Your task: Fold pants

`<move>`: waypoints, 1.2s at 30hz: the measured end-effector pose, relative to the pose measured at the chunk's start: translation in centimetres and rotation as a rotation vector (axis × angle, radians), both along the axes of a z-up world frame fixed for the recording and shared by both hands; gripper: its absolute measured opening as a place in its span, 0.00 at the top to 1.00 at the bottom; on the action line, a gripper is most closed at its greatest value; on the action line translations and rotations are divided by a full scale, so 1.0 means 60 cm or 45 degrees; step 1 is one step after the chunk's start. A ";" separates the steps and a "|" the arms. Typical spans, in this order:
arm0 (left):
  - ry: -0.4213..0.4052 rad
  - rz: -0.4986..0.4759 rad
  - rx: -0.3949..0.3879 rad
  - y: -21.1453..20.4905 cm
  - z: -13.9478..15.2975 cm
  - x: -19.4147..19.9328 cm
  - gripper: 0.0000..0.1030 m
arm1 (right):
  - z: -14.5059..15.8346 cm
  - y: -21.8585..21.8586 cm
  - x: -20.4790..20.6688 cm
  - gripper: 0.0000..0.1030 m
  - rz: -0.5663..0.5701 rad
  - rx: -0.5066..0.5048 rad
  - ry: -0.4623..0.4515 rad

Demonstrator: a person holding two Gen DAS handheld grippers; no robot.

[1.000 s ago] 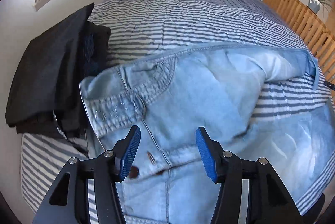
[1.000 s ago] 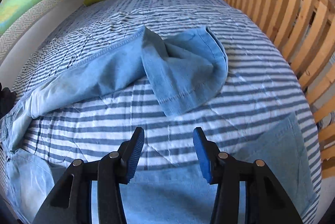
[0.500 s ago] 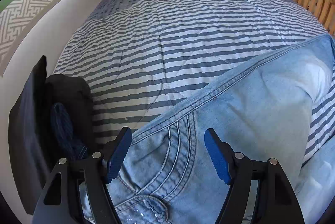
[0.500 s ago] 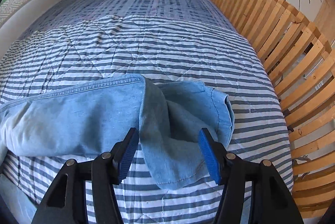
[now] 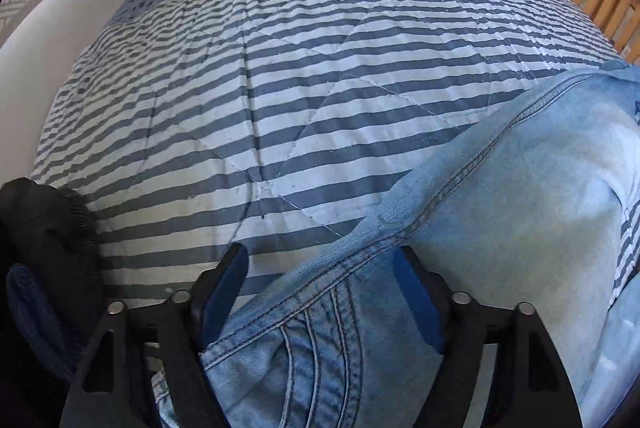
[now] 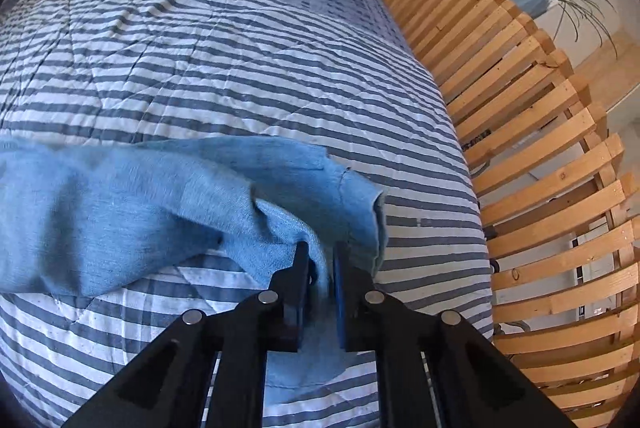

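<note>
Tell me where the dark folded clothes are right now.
In the left wrist view, the dark folded clothes sit at the far left edge on the striped bedspread, left of the jeans.

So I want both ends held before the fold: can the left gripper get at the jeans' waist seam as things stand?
Probably yes. The left gripper, its jaws just closing in, already straddles the jeans at the seam, with only the striped quilt underneath and nothing in between.

No legible text or labels anywhere.
</note>
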State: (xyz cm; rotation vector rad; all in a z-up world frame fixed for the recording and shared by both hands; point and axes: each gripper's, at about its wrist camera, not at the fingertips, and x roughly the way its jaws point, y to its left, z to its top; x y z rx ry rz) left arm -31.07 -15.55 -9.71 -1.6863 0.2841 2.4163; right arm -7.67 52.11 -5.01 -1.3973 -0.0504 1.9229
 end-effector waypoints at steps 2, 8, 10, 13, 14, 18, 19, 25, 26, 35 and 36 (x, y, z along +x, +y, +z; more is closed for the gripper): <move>-0.012 0.009 0.077 0.000 -0.002 -0.001 0.61 | 0.004 0.003 0.001 0.91 0.008 0.028 -0.005; 0.058 -0.024 -0.028 0.024 0.024 0.014 0.79 | -0.004 -0.008 -0.009 0.94 0.021 0.095 -0.038; 0.100 -0.010 -0.034 0.022 0.049 0.020 0.80 | -0.002 -0.013 -0.010 0.95 0.020 0.111 -0.037; 0.189 -0.003 -0.050 0.017 0.100 0.033 0.80 | 0.018 -0.017 -0.008 0.95 0.021 0.136 -0.009; 0.214 -0.002 -0.050 0.015 0.118 0.041 0.80 | 0.030 -0.019 -0.005 0.95 0.020 0.149 0.010; 0.277 -0.013 -0.050 0.021 0.196 0.094 0.81 | 0.094 -0.025 0.019 0.95 -0.001 0.190 0.125; 0.297 -0.021 -0.058 0.023 0.216 0.110 0.81 | 0.113 -0.026 0.029 0.95 -0.008 0.202 0.155; 0.379 -0.091 -0.023 0.046 0.317 0.242 0.81 | 0.219 -0.044 0.114 0.96 -0.044 0.221 0.302; 0.379 -0.115 -0.018 0.054 0.327 0.273 0.81 | 0.234 -0.049 0.133 0.96 -0.049 0.229 0.319; 0.211 -0.344 0.006 0.146 0.265 0.566 0.93 | 0.249 -0.108 0.368 0.96 -0.120 0.201 0.394; 0.169 -0.373 0.005 0.156 0.242 0.592 0.93 | 0.233 -0.116 0.396 0.96 -0.125 0.176 0.382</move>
